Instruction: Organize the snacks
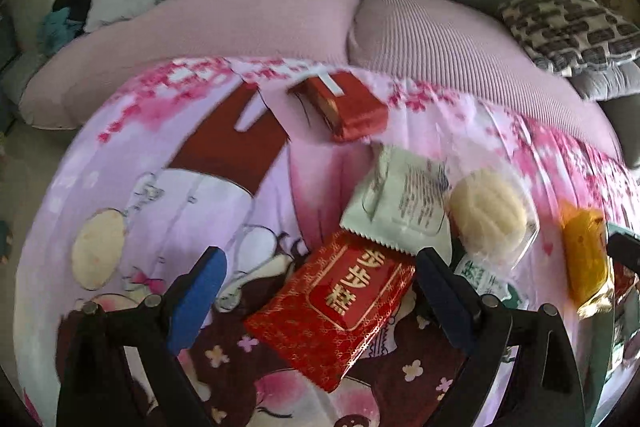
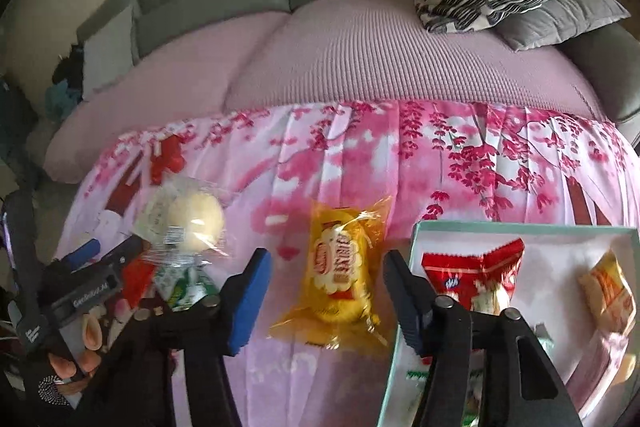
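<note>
The left gripper (image 1: 320, 267) stands apart around a red gold-printed packet (image 1: 332, 311) on the pink blossom cloth (image 1: 168, 195), its pads not pressing it; only this view shows a red box (image 1: 348, 107) at twelve o'clock. Only the right view shows the mint-rimmed box (image 2: 520, 227) holding a red snack bag (image 2: 476, 275), at three o'clock of the right gripper (image 2: 326, 279), whose fingers flank a yellow biscuit packet (image 2: 340, 275) without touching.

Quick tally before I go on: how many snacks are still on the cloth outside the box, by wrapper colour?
Red: 2, far packet and near packet
Yellow: 1, yellow packet
Clear: 1, bun
Pale white: 1, pale packet
Green and white: 1, green packet, partly hidden under the bun
Total: 6
</note>
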The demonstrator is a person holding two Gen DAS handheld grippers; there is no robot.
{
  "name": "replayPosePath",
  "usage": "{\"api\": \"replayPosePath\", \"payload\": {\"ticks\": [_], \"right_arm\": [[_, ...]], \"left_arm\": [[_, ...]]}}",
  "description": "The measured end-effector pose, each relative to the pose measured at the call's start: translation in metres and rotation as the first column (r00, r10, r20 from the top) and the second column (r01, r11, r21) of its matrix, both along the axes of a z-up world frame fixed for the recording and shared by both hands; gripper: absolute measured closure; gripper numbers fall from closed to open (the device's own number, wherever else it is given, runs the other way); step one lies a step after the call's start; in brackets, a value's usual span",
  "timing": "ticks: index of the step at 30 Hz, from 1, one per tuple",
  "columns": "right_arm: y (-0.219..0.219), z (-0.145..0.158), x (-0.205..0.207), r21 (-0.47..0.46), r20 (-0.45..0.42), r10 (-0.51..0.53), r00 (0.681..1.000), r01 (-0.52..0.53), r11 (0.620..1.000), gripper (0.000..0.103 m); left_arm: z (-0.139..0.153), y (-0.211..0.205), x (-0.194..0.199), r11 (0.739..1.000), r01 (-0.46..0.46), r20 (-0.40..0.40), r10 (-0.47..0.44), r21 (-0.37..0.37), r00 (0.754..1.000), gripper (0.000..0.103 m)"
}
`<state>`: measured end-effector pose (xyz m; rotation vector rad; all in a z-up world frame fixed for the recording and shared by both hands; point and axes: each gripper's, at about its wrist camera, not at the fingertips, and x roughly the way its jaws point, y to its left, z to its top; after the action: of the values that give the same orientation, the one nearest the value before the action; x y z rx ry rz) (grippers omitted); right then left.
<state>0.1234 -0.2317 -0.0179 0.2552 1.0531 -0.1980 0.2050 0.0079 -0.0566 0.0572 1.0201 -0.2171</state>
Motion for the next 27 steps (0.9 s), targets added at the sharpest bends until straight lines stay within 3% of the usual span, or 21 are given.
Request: {"api": "replayPosePath", "payload": {"ticks": [10, 17, 21, 23, 27], "right_arm": [[-0.006, -0.030, 0.016, 0.015, -0.089, 0.010, 0.996, -0.009, 1.000, 0.045], [0.000, -0.032, 0.022, 0.001, -0.111, 0.041, 0.993, -0.041, 0.999, 0.045], [0.003, -0.038, 0.025, -0.017, -0.137, 0.051, 0.989, -0.054, 0.998, 0.045], [0.006, -0.041, 0.028, -0.035, -0.148, 0.057, 0.987, -0.063, 0.997, 0.045], [0.007, -0.048, 0.033, -0.041, -0.169, 0.059, 0.984, -0.067, 0.997, 0.045]], "left_arm": [[-0.017, -0.010, 0.003, 0.996, 0.077, -0.060, -0.074, 0.044, 0.995, 0.007], [-0.019, -0.007, 0.007, 0.994, 0.010, -0.057, -0.004, 0.110, 0.998, 0.008], [-0.015, 0.013, 0.014, 0.994, -0.071, -0.038, 0.074, 0.085, 0.997, 0.020], [-0.015, 0.016, 0.014, 0.995, -0.074, -0.042, 0.076, 0.062, 0.996, 0.020], [-0.019, 0.012, 0.013, 0.993, -0.051, -0.037, 0.055, 0.111, 0.998, 0.020]]}}
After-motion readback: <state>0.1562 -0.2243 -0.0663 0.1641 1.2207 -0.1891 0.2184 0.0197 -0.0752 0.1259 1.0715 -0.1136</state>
